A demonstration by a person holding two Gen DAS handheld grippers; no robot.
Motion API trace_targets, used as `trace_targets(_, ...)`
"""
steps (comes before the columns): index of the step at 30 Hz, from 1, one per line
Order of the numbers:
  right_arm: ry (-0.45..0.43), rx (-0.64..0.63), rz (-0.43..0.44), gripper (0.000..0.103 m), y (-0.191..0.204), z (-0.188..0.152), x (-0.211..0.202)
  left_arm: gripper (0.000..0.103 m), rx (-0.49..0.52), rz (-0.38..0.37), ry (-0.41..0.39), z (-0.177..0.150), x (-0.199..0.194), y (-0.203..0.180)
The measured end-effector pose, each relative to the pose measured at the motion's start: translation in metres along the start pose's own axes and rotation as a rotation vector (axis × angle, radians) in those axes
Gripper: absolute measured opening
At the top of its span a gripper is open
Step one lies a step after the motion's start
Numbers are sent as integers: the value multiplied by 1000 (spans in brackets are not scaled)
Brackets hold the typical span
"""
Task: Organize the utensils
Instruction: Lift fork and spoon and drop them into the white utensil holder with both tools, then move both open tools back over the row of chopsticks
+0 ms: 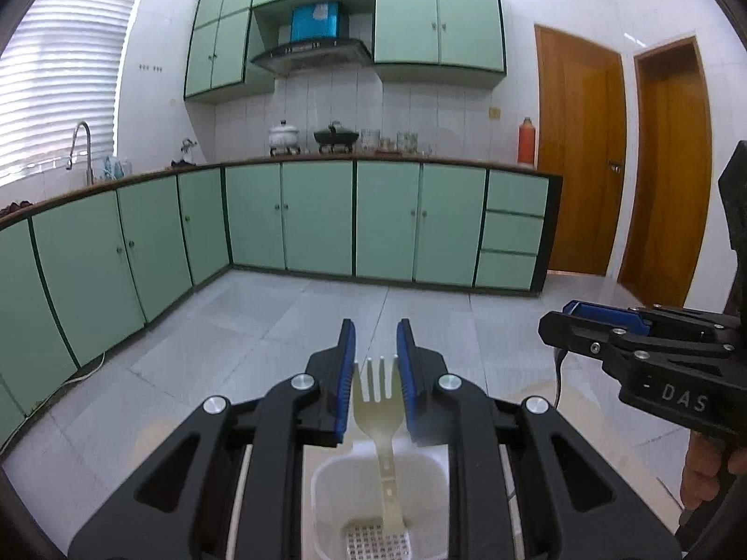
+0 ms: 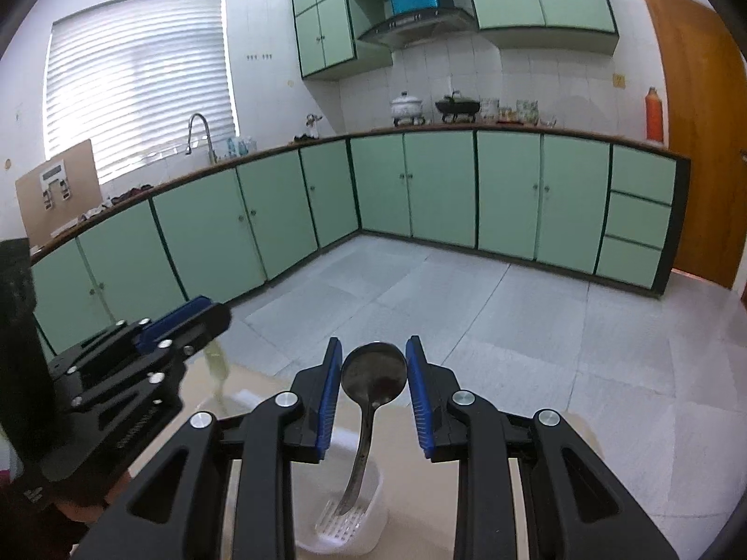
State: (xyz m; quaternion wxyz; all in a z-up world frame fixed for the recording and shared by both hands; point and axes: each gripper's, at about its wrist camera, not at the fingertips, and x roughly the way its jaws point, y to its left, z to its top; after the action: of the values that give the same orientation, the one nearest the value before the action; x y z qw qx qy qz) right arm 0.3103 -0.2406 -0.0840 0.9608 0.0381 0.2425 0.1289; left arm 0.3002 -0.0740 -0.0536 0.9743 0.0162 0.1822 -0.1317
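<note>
My left gripper [image 1: 376,331] is shut on the head of a pale yellow plastic fork [image 1: 377,401]. Its tines point up, and its handle hangs down into a white holder [image 1: 327,490] with a perforated bottom. My right gripper [image 2: 373,343] is shut on the bowl of a dark metal spoon [image 2: 373,375]. The spoon's handle slants down into a white perforated holder [image 2: 373,494]. I cannot tell whether both views show the same holder. The right gripper [image 1: 567,317] shows at the left wrist view's right edge. The left gripper [image 2: 212,310] shows at the right wrist view's left.
The holder stands on a glossy beige table [image 2: 490,490]. Beyond its edge lies a grey tiled floor [image 2: 420,289]. Green base cabinets [image 1: 317,219] line the far walls under a counter with a sink tap [image 2: 198,133] and pots. Wooden doors [image 1: 583,158] stand at the right.
</note>
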Motion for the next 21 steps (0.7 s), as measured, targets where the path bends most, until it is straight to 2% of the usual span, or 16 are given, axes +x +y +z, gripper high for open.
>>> trace_targets(3, 36, 7, 20, 28, 0, -11, 5, 19, -6, -2, 26, -12, 0, 5)
trace_targets(5, 53, 16, 25, 29, -1, -16, 5, 28, -10, 0, 39, -18, -3, 8)
trace_targets(9, 47, 41, 22, 31, -2, -21, -3, 34, -26, 3, 36, -23, -17, 15)
trace_targets(11, 31, 47, 14, 34, -3, -23, -14, 40, -35, 11, 26, -23, -30, 18)
trace_targets(12, 26, 48, 8, 38, -3, -25, -19, 42, -36, 16, 20, -24, -39, 18)
trace_targets(16, 17, 57, -19, 55, -1, -39, -46, 58, -40, 19, 23, -33, -74, 19)
trace_targets(21, 42, 92, -55, 76, 3, -82, -84, 72, -42, 22, 103, -66, -114, 17)
